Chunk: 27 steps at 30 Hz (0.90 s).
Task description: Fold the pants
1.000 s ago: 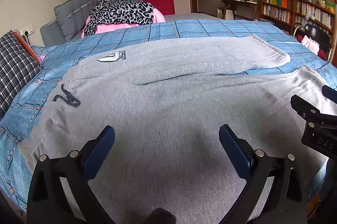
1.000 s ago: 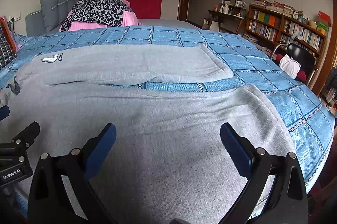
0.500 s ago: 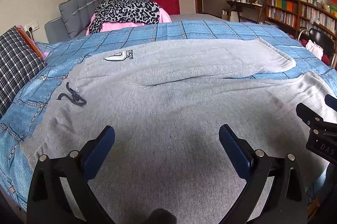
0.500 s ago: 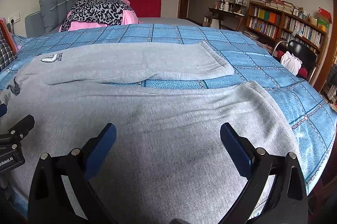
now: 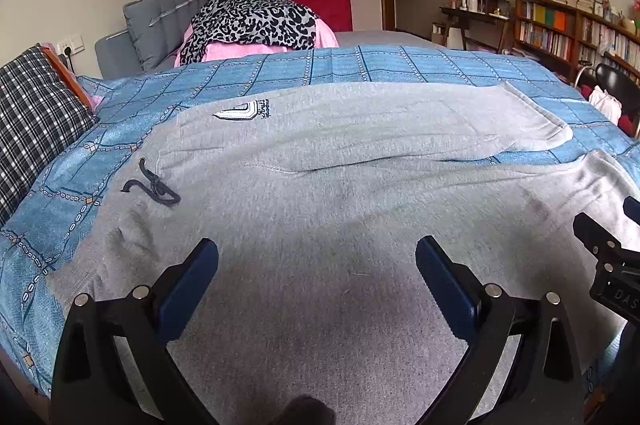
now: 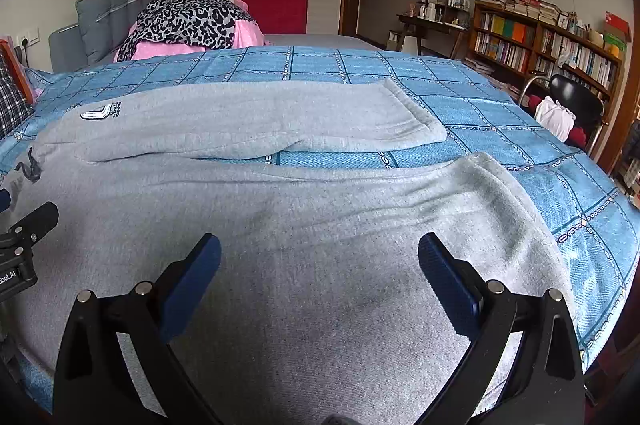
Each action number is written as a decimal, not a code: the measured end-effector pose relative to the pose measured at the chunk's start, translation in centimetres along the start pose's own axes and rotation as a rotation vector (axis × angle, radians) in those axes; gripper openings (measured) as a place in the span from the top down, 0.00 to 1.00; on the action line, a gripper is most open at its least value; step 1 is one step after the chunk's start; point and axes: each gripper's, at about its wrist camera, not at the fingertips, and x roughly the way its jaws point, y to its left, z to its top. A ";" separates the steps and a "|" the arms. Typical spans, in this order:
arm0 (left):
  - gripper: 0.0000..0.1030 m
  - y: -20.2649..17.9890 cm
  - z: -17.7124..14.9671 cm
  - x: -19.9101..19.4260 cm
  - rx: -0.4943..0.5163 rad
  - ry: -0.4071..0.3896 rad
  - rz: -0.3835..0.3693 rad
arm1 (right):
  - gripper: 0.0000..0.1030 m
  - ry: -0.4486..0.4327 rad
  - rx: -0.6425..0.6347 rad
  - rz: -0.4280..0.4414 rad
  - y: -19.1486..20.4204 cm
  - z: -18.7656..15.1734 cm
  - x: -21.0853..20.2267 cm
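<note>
Grey sweatpants [image 5: 320, 193] lie spread flat on a blue checked bedspread [image 5: 360, 65], waistband to the left, both legs running right. A dark drawstring [image 5: 154, 185] and a logo patch [image 5: 240, 112] mark the waist end. My left gripper [image 5: 316, 273] is open and empty, above the near leg close to the waist. My right gripper [image 6: 320, 273] is open and empty, above the near leg [image 6: 320, 225] toward its cuff. The far leg [image 6: 260, 117] lies apart from the near one. Each gripper's edge shows in the other's view.
A checked pillow [image 5: 36, 105] lies at the left. A leopard-print and pink pile [image 5: 252, 21] sits at the bed's far side by a grey headboard [image 5: 160, 17]. Bookshelves [image 6: 540, 45], a desk and a black chair [image 6: 576, 101] stand at the right.
Both grippers have drawn back and risen slightly, so more of the pants and bed shows. Both stay open. The pants have not moved.
</note>
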 end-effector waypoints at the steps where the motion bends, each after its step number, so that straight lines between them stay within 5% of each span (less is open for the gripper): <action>1: 0.05 0.0 0.0 0.0 0.000 0.001 0.000 | 0.03 0.000 0.000 0.000 0.0 0.0 0.0; 27: 0.05 1.5 1.4 1.8 -0.018 0.032 -0.014 | 0.03 0.027 0.015 0.003 -0.5 0.3 1.0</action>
